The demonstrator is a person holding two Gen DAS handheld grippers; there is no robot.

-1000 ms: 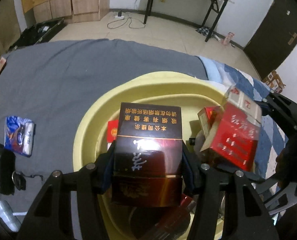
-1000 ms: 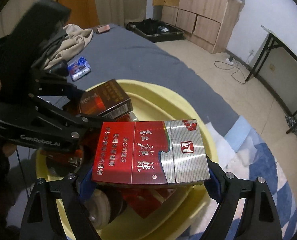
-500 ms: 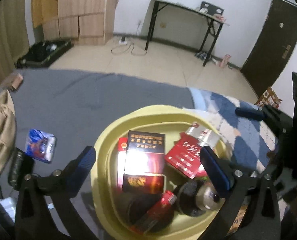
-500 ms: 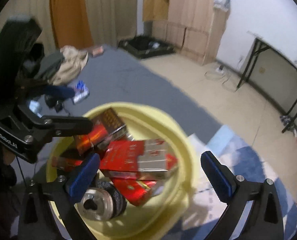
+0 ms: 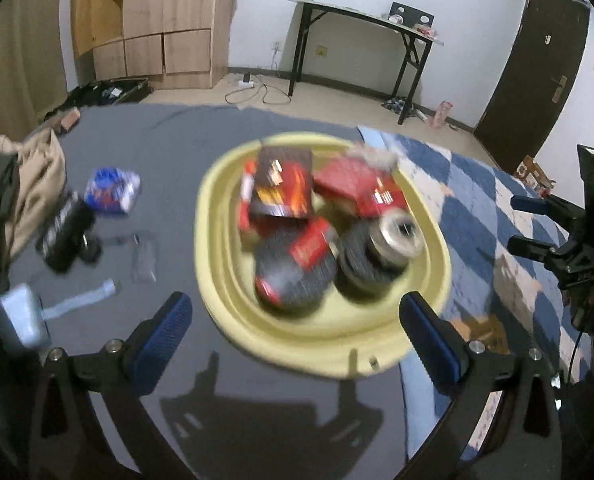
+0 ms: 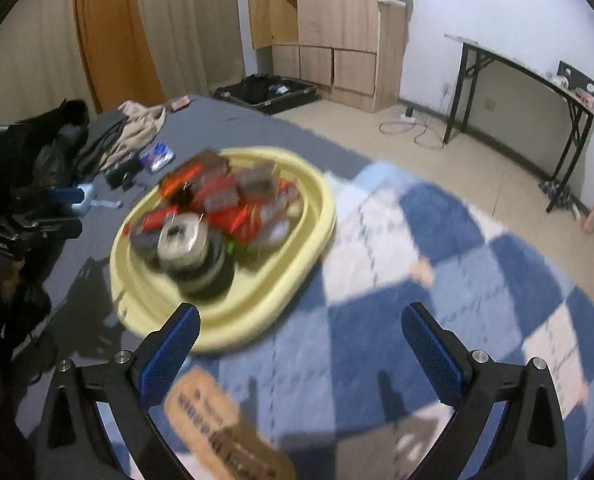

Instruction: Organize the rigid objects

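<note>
**On the bed: basin loaded, strays remaining**

On the grey bedsheet sat the yellow basin [image 5: 429, 280], holding a dark box [image 5: 283, 188], a red pack [image 5: 357, 190], further red packs and two round metal-capped pieces [image 5: 381, 256]. The left gripper [image 5: 295, 334] and the right gripper [image 6: 299, 340] both had just been opening; each stood wide with nothing between its pads, on the near side of the basin. Judged: most rigid items were already in. Left of the basin, on the sheet, lay a blue packet [image 5: 113, 190], a black object [image 5: 67, 236] and a pale blue item [image 5: 19, 320], apparently not yet gathered. A tan card [image 6: 217, 420] lay near on the checked blanket [image 6: 477, 272].
</note>
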